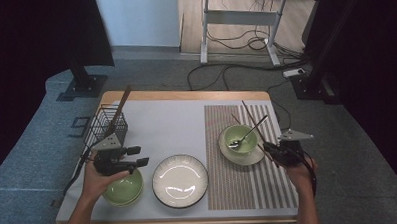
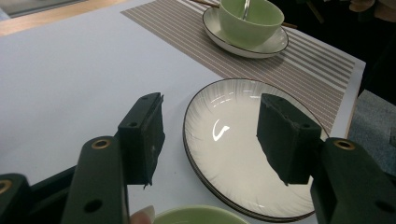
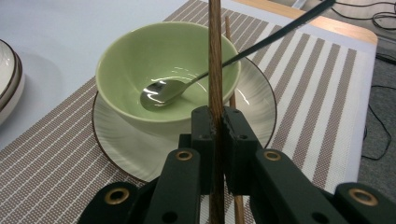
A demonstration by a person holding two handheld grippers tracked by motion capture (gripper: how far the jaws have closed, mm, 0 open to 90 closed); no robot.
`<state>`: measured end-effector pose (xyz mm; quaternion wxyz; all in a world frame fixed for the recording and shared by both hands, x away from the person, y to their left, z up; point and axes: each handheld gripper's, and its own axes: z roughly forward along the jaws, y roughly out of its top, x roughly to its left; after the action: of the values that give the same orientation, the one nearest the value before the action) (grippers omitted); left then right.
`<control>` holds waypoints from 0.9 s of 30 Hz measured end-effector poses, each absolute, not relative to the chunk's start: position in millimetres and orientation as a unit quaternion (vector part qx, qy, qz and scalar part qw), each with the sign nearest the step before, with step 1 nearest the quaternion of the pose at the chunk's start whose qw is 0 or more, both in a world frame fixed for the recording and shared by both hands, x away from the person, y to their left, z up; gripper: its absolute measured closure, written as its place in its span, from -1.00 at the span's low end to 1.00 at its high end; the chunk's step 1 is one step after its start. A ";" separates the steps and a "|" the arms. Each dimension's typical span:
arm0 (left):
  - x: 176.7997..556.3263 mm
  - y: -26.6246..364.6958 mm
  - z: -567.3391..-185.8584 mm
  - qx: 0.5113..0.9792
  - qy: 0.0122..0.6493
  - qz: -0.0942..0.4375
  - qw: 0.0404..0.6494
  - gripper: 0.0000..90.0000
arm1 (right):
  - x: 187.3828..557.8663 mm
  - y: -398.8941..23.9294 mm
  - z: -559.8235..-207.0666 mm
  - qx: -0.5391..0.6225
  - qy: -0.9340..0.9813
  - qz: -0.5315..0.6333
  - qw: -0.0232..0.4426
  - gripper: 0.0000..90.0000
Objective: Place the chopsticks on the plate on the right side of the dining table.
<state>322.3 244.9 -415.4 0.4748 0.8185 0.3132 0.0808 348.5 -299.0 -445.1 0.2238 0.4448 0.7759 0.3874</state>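
My right gripper (image 3: 218, 126) is shut on a brown wooden chopstick (image 3: 215, 56), which runs up past the pads. It sits at the right of the striped placemat (image 1: 280, 151), just beside a green bowl (image 3: 140, 56) on a white saucer (image 3: 116, 140). A metal spoon (image 3: 161, 91) rests in that bowl. A second chopstick (image 3: 229, 32) lies on the placemat behind the held one. My left gripper (image 2: 210, 135) stands open with nothing between its jaws, above the near edge of a white plate (image 2: 224, 154). In the high view it is at the front left (image 1: 140, 156).
A second green bowl (image 1: 125, 189) sits at the front left under the left hand. A black wire basket (image 1: 104, 128) at the back left holds a wooden utensil. The striped placemat (image 1: 229, 186) covers the table's right side. Cables and a desk frame lie on the floor beyond.
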 end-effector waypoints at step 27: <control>322.6 239.8 -418.8 0.821 0.306 0.069 0.477 -0.07 | 352.2 -326.3 -455.5 0.495 0.749 0.373 0.233 0.88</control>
<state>322.6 239.8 -418.8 0.4771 0.8208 0.3062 0.0694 352.2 -326.3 -455.5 0.2332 0.4948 0.7495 0.3730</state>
